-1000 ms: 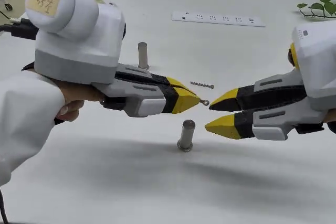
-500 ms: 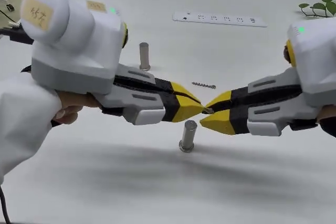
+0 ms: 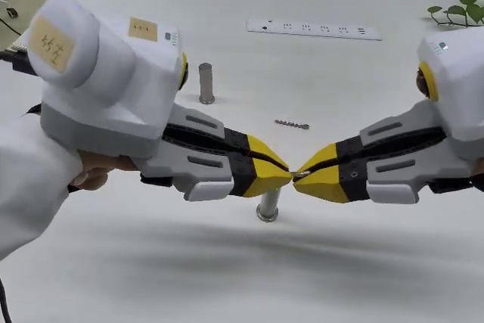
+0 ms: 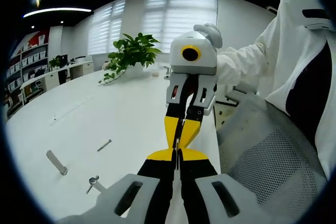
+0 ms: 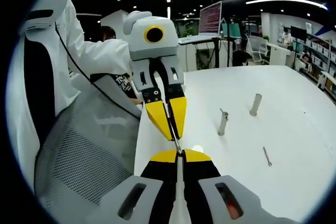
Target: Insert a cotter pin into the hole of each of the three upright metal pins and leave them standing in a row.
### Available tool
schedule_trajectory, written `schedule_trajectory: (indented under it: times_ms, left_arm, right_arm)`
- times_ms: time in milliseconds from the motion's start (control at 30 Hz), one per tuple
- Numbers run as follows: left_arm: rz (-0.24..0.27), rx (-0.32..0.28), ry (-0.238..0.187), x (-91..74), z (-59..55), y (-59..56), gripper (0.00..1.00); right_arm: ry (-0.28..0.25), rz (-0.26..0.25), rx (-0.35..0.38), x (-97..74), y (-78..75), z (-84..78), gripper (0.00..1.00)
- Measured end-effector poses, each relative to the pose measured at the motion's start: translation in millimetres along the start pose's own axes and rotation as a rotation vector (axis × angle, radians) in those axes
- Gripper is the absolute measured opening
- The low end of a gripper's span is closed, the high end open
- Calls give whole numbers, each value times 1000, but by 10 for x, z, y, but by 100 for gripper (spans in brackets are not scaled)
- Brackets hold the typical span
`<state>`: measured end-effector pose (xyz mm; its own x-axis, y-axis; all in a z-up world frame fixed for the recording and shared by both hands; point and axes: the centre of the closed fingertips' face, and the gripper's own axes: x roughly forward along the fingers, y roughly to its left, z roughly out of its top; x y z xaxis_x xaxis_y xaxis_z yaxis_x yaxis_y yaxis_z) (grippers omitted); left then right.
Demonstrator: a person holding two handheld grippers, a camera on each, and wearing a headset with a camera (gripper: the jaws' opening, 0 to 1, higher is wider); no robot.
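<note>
The cotter pin (image 3: pixel 296 175) spans left gripper (image 3: pixel 286 174) and right gripper (image 3: pixel 301 178) (tips meeting).

My left gripper (image 3: pixel 288 175) and right gripper (image 3: pixel 298 180) are built alike. The fingertips (image 3: pixel 265 169) are yellow wedges. Behind them come black mid-sections, then pale grey plates (image 3: pixel 198 172), each cut with a dark slot. The bodies above are white over a grey base. The left one bears two tan stickers (image 3: pixel 53 41), and the one on its rounded end has handwriting. A black cable (image 3: pixel 9 57) leaves its back.

I wear a white sleeve (image 3: pixel 30 187). The gripper views show my white coat (image 4: pixel 294 72) open over a dark top (image 4: pixel 310 108). My headset (image 5: pixel 44 8) is white with a dark band, and a thin black cord (image 5: pixel 79 66) runs from it down my front.
</note>
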<state>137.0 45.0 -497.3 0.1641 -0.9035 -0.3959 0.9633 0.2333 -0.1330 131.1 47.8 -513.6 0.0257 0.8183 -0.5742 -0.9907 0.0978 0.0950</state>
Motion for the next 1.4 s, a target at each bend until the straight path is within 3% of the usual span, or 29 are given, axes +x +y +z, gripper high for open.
schedule_trajectory:
  times_ms: [133, 167, 200, 233, 400, 467, 567, 867, 1067, 1233, 1400]
  left_arm:
    - [1, 16, 2, 26, -35, 11, 0]
    - [11, 96, 3, 32, -38, 45, 0]
    - [19, 137, 0, 37, -36, 58, 1]
    - [27, 92, 6, 45, -58, 63, 3]
    - [50, 95, 16, 46, -115, 125, 26]
    - [58, 76, 45, 60, -186, 153, 28]
    - [80, 73, 58, 80, -234, 212, 30]
    - [65, 65, 102, 173, -345, 221, 22]
    - [83, 62, 111, 200, -376, 296, 19]
    - [86, 76, 137, 219, -425, 311, 11]
    - [82, 63, 138, 214, -417, 311, 10]
  right_arm:
    - [9, -8, -2, -11, -14, -4, 0]
    - [22, -6, 1, -13, -10, -21, 0]
    - [33, -7, -8, -15, -6, -35, 0]
    - [35, -14, -20, -17, -7, -39, 0]
    - [57, -41, -27, -45, -70, -104, 0]
    - [71, -50, -19, -39, -82, -152, 0]
    - [102, -61, -15, -41, -105, -250, 0]
    - [190, -94, -13, -73, -232, -507, 0]
    - [208, -98, -3, -54, -270, -577, 0]
    - [211, -95, 2, -23, -276, -596, 0]
    - [212, -92, 6, -7, -287, -604, 0]
